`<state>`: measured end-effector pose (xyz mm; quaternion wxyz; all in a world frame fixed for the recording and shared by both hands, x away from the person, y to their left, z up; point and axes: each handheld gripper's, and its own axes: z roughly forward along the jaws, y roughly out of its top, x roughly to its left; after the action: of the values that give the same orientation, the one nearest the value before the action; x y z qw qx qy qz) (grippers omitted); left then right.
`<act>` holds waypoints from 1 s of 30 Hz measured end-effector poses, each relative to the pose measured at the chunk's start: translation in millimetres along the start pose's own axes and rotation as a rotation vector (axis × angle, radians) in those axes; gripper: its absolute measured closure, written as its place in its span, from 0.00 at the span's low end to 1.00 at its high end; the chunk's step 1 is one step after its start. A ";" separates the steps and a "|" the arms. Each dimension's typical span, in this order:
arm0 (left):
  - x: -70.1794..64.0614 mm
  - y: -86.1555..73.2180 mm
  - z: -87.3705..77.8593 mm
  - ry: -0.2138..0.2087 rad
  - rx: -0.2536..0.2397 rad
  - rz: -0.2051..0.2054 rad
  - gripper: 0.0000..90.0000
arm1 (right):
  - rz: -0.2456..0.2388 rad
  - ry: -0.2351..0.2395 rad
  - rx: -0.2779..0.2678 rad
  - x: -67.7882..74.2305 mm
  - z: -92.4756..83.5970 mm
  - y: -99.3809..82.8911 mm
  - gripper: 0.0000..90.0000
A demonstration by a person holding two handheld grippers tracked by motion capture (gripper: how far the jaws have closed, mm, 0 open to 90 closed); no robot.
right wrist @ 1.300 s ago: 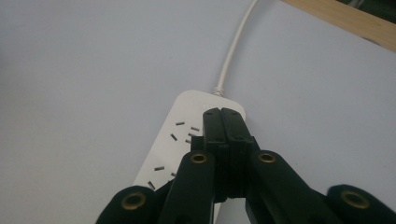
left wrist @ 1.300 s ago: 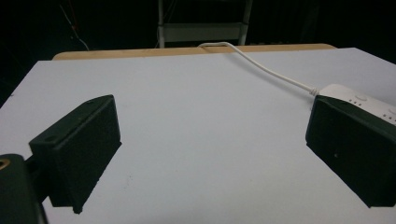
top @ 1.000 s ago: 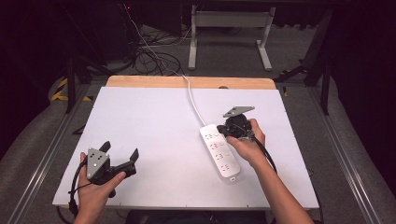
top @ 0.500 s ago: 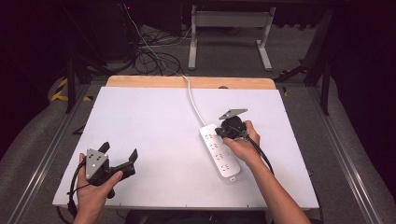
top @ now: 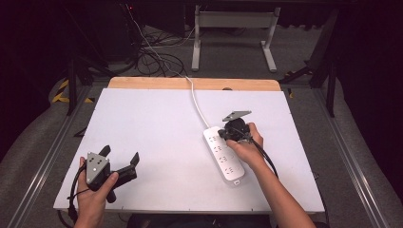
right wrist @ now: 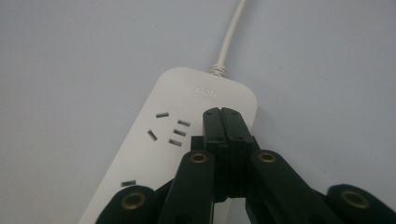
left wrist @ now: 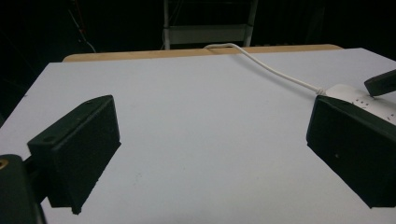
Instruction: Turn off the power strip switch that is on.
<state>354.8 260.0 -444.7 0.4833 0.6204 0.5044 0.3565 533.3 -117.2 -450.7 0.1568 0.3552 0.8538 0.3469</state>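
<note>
A white power strip (top: 224,155) lies on the white table right of centre, its white cord (top: 196,99) running off the far edge. My right gripper (top: 223,133) is shut with nothing between its jaws, and its tips hover at the strip's cord end. In the right gripper view the joined jaws of that gripper (right wrist: 221,114) sit over the power strip (right wrist: 154,158), beside its first socket holes and below the cord (right wrist: 229,37). My left gripper (top: 121,159) rests at the table's near left, open and empty. The left gripper view has its jaws wide apart, with the power strip (left wrist: 362,100) far right.
The white table board (top: 142,123) has a wooden strip (top: 142,83) along its far edge. Beyond it on the floor lie tangled black cables (top: 152,59) and a grey metal stand (top: 233,33). Metal rails (top: 354,166) flank the table on both sides.
The right gripper has sunk a little toward the cord end of the power strip, jaws still shut. The left gripper has not moved.
</note>
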 end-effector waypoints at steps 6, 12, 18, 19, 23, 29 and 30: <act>-0.1 -0.1 -0.2 -0.003 0.001 0.001 0.04 | -0.009 -0.001 0.012 1.3 2.6 -0.9 1.00; -0.3 0.1 -0.3 -0.006 0.004 0.006 0.04 | -0.005 -0.007 -0.003 1.4 3.5 -2.4 1.00; -0.9 0.0 -0.4 -0.012 0.010 0.009 0.04 | 0.015 -0.009 -0.011 1.7 3.7 -3.4 1.00; -1.1 -0.1 -0.5 -0.013 0.011 0.009 0.04 | 0.011 -0.012 -0.012 2.0 3.7 -3.5 1.00; -1.4 0.0 -0.5 -0.016 0.010 0.007 0.04 | 0.014 -0.020 -0.013 3.2 3.7 -3.7 1.00; -1.2 -0.1 -0.2 -0.017 0.012 0.008 0.04 | 0.016 -0.017 -0.012 2.4 3.7 -3.7 1.00; -1.3 -0.1 -0.2 -0.016 0.012 0.008 0.04 | 0.018 -0.019 -0.011 3.3 3.7 -3.8 1.00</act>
<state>354.3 258.7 -444.8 0.4823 0.6281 0.5002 0.3503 531.0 -115.0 -456.0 0.1639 0.3653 0.8471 0.3495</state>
